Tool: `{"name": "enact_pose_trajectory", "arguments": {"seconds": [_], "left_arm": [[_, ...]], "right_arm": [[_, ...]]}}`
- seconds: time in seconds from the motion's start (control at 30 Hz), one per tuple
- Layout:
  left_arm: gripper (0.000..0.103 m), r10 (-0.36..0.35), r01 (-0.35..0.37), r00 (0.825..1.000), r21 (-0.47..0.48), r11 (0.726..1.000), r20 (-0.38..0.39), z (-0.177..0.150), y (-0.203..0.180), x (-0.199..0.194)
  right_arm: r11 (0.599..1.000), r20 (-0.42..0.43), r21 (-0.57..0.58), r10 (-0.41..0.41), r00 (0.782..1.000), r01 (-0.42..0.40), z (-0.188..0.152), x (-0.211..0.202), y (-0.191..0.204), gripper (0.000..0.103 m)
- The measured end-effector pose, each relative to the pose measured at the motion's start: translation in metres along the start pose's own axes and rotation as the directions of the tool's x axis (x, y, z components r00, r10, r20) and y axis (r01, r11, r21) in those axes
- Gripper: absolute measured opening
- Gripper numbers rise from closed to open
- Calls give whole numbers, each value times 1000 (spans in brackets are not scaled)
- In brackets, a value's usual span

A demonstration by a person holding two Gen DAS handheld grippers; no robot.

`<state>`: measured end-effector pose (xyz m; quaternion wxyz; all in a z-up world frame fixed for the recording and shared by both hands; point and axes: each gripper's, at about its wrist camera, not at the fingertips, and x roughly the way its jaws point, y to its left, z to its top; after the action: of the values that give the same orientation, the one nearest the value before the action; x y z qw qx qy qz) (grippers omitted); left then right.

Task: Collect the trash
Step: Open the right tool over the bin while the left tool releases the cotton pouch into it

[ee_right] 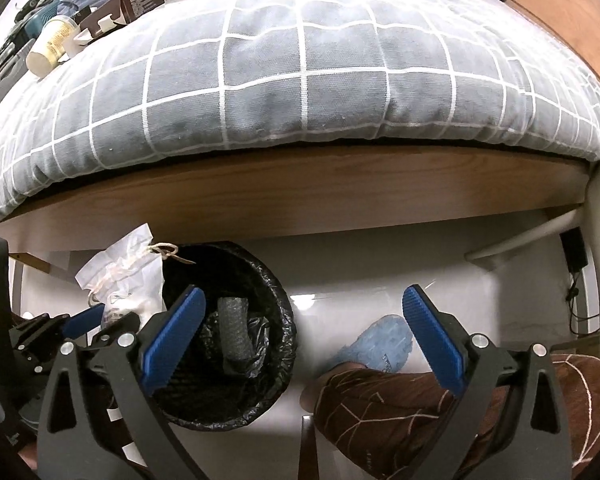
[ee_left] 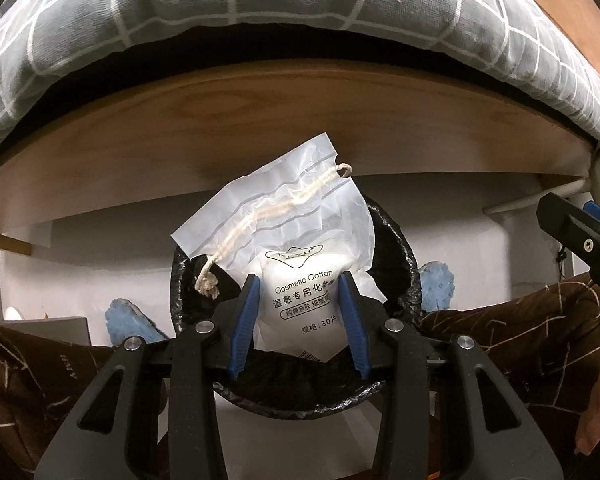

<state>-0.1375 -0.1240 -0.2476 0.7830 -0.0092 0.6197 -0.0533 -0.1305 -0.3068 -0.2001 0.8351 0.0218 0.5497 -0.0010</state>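
- the cotton pad bag [ee_left: 300, 276] is clamped in the left tongs [ee_left: 300, 312] above the lined bin [ee_right: 268, 292].
- it should be released only once centred over the opening.
- the right tongs [ee_right: 300, 328] are wide apart, empty.

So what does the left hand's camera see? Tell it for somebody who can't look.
The left gripper pinches a white cosmetic cotton bag above a black-lined trash bin. Behind them is a wooden bed frame with a grey checked blanket, and blue slippers on the floor.
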Motion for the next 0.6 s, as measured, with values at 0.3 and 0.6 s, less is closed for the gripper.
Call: {"name": "enact_pose_trajectory", "arguments": {"seconds": [0.3,0.6], "left_arm": [[66,28,-27,999,-14,1000,20,-2,3,0],[86,81,-79,995,-36,996,64,-4,29,-10]], "right_arm": [[1000,-3,0,2,1000,-2,-1,3,2,95],[1000,-13,-12,13,1000,-13,5,10,15,95]]}}
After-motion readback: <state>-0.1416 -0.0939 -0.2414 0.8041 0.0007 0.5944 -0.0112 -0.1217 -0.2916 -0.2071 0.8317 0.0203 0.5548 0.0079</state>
